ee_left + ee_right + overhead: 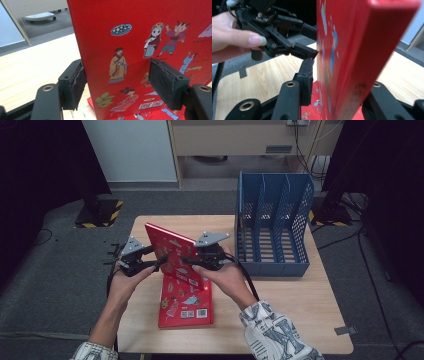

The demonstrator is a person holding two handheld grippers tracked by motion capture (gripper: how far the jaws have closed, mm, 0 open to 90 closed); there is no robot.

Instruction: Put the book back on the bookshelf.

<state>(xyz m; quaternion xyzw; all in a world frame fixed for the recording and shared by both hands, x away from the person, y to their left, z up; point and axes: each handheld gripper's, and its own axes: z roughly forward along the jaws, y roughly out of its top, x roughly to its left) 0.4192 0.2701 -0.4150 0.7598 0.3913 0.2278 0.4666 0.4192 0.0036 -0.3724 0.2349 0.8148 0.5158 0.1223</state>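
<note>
Grippers meet at one raised red picture book [172, 251], held tilted on edge above the wooden table [290, 295]. In the left gripper view, the left gripper [117, 82] has its jaws straddling the book's near edge: one pad sits on the printed cover among the cartoon figures, the other stands just off the edge on the far side, so the jaws are apart and no firm pinch shows. In the high view the left gripper [150, 262] sits at the book's left side, the left hand [125, 280] wrapped around its body.

The right gripper [332, 82] has the thick book between its jaws; its left pad stands near the cover with a thin gap showing, and the other jaw is hidden behind the spine, so I cannot tell whether it clamps. The right hand [225, 275] holds it at the book's right side.

Under the raised book, a second red picture book [185, 307] lies flat on the table, its barcode side up. To the right, well apart, stands a blue file rack [272, 227] with upright dividers.
</note>
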